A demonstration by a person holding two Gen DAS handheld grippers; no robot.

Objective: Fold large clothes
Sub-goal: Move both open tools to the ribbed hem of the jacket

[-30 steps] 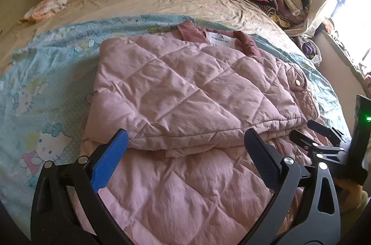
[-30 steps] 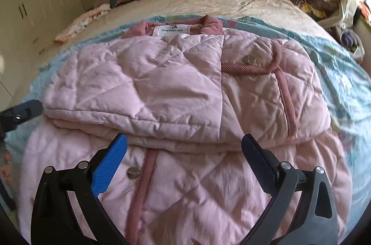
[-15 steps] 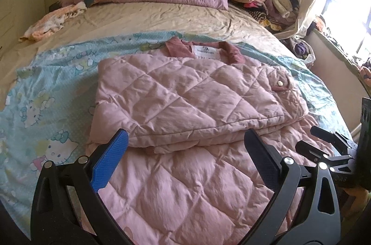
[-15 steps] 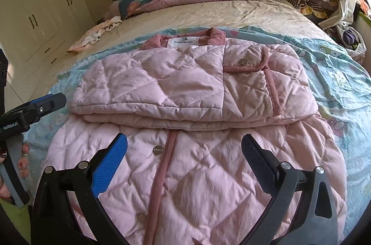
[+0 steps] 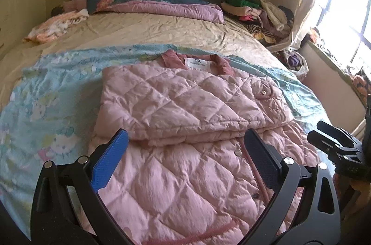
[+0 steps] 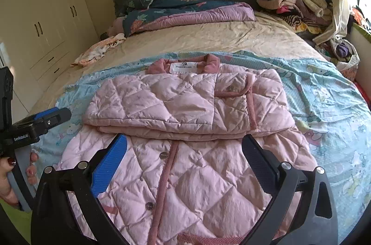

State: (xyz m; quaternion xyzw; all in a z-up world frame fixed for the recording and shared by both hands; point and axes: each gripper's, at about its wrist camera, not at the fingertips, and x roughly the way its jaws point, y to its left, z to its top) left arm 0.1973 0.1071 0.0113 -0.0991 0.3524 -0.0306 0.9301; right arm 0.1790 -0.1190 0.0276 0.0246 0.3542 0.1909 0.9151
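A pink quilted jacket (image 5: 185, 106) lies on a light blue cartoon sheet (image 5: 51, 92) on the bed, sleeves folded across the chest, collar with a white label at the far end. It also shows in the right wrist view (image 6: 185, 106). My left gripper (image 5: 185, 140) is open and empty above the jacket's lower half. My right gripper (image 6: 184, 145) is open and empty above the hem, near the button placket (image 6: 170, 159). The right gripper shows at the right edge of the left wrist view (image 5: 334, 143); the left gripper shows at the left of the right wrist view (image 6: 41, 120).
A folded purple and dark floral quilt (image 6: 185, 13) lies at the headboard. A pile of clothes (image 6: 296, 4) sits at the far right corner. A peach cloth (image 6: 97, 50) lies on the beige sheet. Wardrobe doors (image 6: 46, 20) stand at the left; a window (image 5: 343, 4) at the right.
Both grippers have pulled back and up from the jacket toward the foot of the bed, so more of the hem and the bed shows. Both stay open; the jacket has not moved.
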